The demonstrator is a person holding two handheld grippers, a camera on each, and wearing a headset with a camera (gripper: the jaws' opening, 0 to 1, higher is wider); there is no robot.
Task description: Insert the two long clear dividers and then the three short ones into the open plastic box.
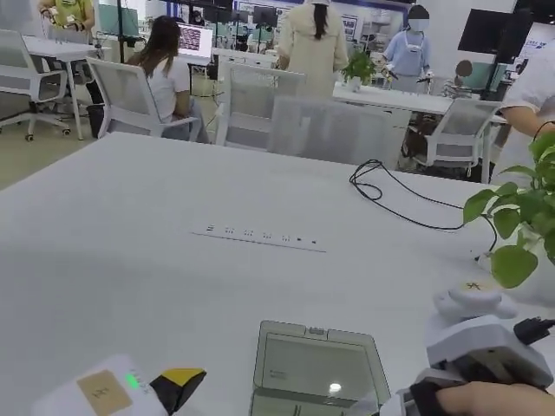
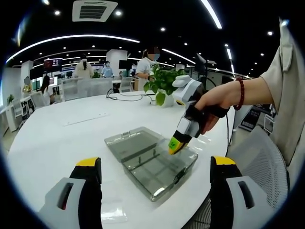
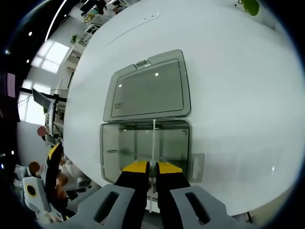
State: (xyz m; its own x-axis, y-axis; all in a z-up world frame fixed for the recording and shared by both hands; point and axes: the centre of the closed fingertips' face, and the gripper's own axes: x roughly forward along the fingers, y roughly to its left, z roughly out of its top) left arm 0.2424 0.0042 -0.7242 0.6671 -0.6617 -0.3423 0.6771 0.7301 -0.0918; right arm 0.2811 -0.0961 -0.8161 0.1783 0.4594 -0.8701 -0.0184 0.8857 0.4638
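Note:
The clear plastic box lies open on the white table, its lid folded flat beyond the tray. My right gripper is shut on a thin clear divider, held upright on edge over the middle of the tray. In the left gripper view the box sits just ahead, with the right gripper and its hand tipped down into the tray. My left gripper stands wide open with nothing between its fingers, short of the box. The head view catches the lid, the left gripper and the right gripper's body.
A potted plant stands at the right, and a black cable loops over the table. A socket strip is set in the table's middle. White chairs and several people are beyond the far edge.

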